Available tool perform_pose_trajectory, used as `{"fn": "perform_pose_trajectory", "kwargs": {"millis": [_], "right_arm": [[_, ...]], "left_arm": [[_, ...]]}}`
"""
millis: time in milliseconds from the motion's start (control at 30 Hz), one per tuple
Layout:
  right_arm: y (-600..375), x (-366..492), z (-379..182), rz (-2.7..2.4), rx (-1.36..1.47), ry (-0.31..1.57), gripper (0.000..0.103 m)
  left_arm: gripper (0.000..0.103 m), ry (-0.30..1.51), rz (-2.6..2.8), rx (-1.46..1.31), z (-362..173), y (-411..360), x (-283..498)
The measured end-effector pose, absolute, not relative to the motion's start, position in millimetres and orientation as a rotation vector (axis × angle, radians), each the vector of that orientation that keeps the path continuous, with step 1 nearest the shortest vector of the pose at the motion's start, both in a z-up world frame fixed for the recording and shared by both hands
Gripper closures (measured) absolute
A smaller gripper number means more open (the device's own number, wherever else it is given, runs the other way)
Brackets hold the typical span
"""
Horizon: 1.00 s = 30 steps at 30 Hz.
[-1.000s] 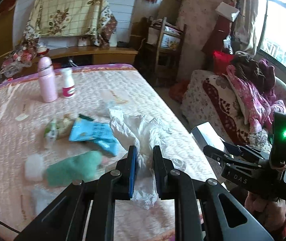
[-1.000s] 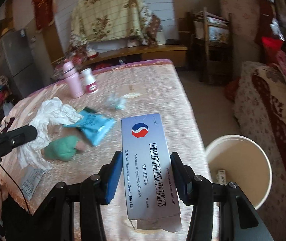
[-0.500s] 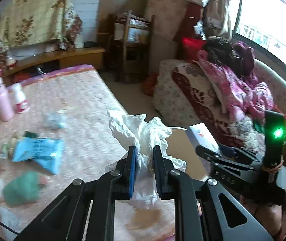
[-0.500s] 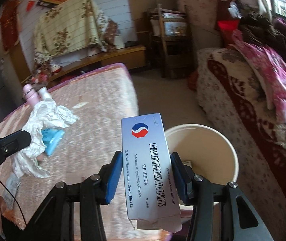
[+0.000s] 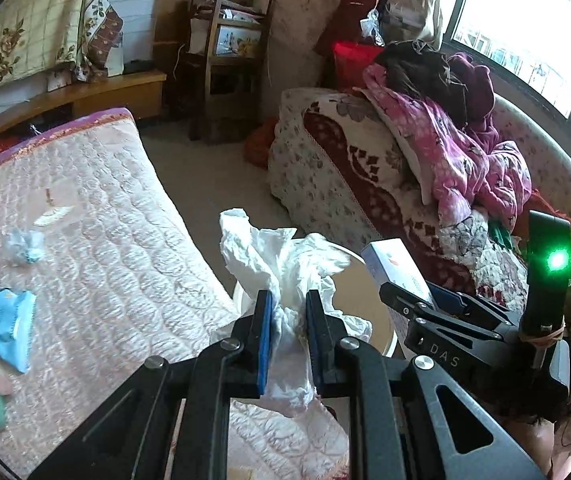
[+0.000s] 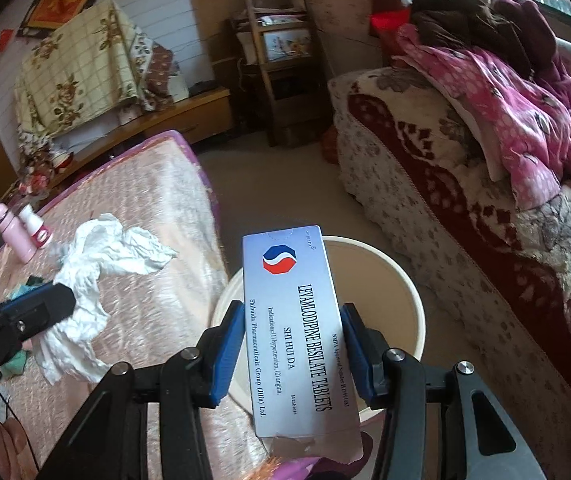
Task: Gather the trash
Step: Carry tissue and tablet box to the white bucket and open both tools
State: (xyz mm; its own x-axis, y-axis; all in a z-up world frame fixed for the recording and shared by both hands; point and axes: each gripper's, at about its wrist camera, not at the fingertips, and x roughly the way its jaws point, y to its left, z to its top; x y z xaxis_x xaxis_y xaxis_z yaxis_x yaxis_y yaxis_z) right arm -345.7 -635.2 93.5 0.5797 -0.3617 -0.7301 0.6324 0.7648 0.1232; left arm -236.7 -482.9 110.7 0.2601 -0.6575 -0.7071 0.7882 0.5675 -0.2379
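My right claw (image 6: 291, 344) grips the tablet box (image 6: 295, 328) directly above the bin (image 6: 413, 300), nearer than my left claw (image 5: 288, 324), pinching crumpled tissue (image 5: 281, 264) at the rim.

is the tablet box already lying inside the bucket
No, the tablet box is clamped in the right claw, held above the open bucket.

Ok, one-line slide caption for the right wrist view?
Right gripper holds silver cardboard tablet box above cream round bin.
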Motion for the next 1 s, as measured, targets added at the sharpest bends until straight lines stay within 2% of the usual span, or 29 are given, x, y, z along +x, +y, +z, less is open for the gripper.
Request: {"fn": "perform_pose_trajectory", "kwargs": {"millis": [400,533,567,600,633,667,700,1000], "right_arm": [[-660,-336,74,-0.649,0.418,0.771,0.052],[-666,-334,70,-0.672,0.426,0.75,0.047],[-669,-333,68,-0.678,0.432,0.747,0.042],[-671,-333,67,-0.682,0.441,0.743,0.029],[-673,-333,65,-0.693,0.448,0.739,0.025],[-675,-334,63,-0.706,0.452,0.737,0.025],[-677,-335,62,-0.71,0.458,0.738,0.025],[-670,-341,64,-0.702,0.45,0.743,0.025]], "left_arm": [[0.085,0.93,-1.005,0.17,84,-513,-221],[0.084,0.947,-1.015,0.177,76,-521,-219],[0.078,0.957,-1.022,0.175,73,-523,-219],[0.064,0.965,-1.026,0.173,72,-524,-218],[0.055,0.969,-1.027,0.167,70,-524,-217],[0.039,0.963,-1.025,0.157,70,-522,-217],[0.032,0.949,-1.022,0.142,71,-520,-217],[0.032,0.896,-0.936,0.15,84,-494,-219]]}}
